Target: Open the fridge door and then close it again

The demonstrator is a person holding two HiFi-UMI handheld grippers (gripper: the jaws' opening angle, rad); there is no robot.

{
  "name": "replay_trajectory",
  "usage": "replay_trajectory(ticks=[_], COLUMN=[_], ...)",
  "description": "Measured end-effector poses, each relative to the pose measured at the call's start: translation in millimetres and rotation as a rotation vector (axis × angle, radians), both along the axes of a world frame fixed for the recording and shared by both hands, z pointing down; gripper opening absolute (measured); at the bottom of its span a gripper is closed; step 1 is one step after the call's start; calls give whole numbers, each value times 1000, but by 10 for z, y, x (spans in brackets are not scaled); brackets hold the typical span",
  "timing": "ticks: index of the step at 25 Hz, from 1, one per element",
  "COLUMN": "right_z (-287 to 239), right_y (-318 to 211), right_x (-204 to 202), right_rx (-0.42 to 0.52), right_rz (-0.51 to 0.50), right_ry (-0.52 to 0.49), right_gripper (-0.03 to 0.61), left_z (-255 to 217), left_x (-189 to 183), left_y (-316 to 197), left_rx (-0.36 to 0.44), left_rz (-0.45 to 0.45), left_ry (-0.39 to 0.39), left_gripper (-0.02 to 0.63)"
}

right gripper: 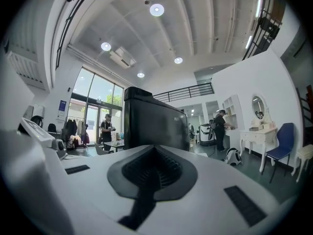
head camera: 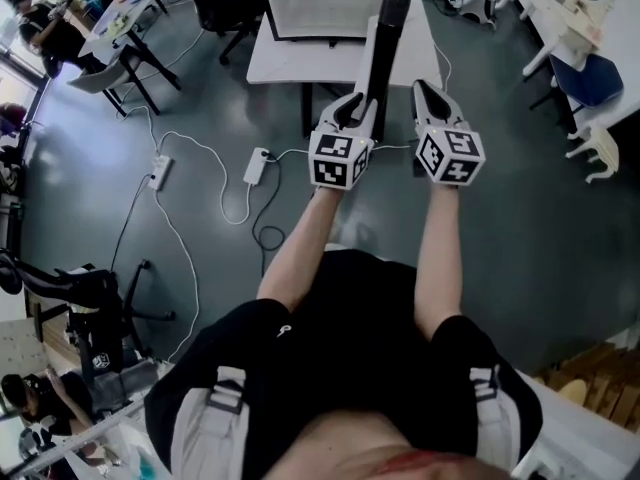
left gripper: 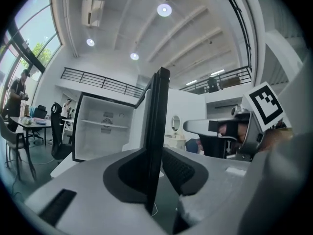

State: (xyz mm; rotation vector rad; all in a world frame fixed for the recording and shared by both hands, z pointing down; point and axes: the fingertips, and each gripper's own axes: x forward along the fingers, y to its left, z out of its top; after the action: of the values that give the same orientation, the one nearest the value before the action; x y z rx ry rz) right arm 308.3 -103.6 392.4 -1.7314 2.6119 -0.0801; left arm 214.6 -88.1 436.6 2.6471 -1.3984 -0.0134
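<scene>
Opening half looks done: the fridge door (head camera: pixel 388 28) is swung right out from the fridge (head camera: pixel 320 3), shelves on show. Its edge is straddled by the left gripper (head camera: pixel 355 108), jaws partway apart, apparently not clamped. The right gripper (head camera: pixel 428 93) is closed on nothing, just beside the door. Closing is yet to be done
</scene>
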Motion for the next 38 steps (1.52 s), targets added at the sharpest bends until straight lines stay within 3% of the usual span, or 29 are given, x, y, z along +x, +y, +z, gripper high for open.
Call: replay_trajectory(ticks=[6,15,22,31,38], right_z=[-252,-435,-417,-383,-399], right_y=[-253,-426,-563,-1052,-1689], right_x=[-211,-479,-901,-1836,-2561], right_rx=[42,82,93,127,138], right_rz=[-93,-181,-277,-383,-389], right_ry=[72,115,98,87,90], right_gripper=[-6,-6,-6,-6,-6], left_z=[148,220,222,252,255], left_x=[246,134,-303,-1218,-1928], left_y=[-210,-303,-506,-1114,-1850], left_rx=[-31,-44,-51,-33,-12], left_rz=[46,27,-51,-115,-63], left_ry=[-92,-75,-65,-29,-35], left_gripper=[156,152,140,138,149])
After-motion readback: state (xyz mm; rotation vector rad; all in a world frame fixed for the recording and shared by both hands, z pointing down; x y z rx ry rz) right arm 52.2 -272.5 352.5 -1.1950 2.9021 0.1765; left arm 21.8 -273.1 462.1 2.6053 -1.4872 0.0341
